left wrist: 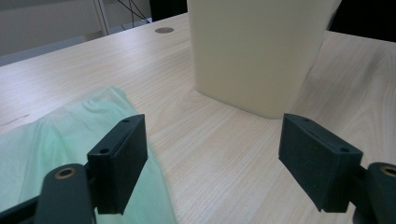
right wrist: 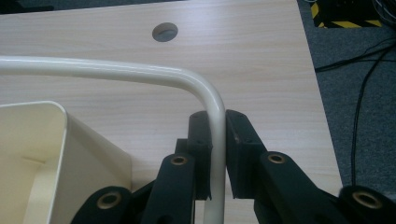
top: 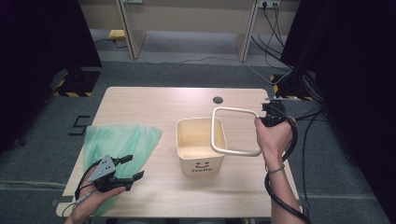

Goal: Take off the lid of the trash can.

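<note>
A cream square bin (top: 201,145) with a smiley and "Hello" on its front stands mid-table, and its wall (left wrist: 254,51) fills the far part of the left gripper view. A cream rounded-square ring frame (top: 235,131) hangs tilted over the bin's right side. My right gripper (right wrist: 217,140) is shut on the frame's right bar (right wrist: 215,121), just below a rounded corner. A pale green plastic bag (top: 116,142) lies flat at the table's left. My left gripper (top: 134,167) rests open at the bag's near edge (left wrist: 60,140), nothing between its pads.
The wooden table (top: 154,105) has a round cable hole (top: 218,100) behind the bin. Its right edge lies close beside my right hand, with cables (top: 308,121) on the grey floor beyond. Dark curtains flank both sides.
</note>
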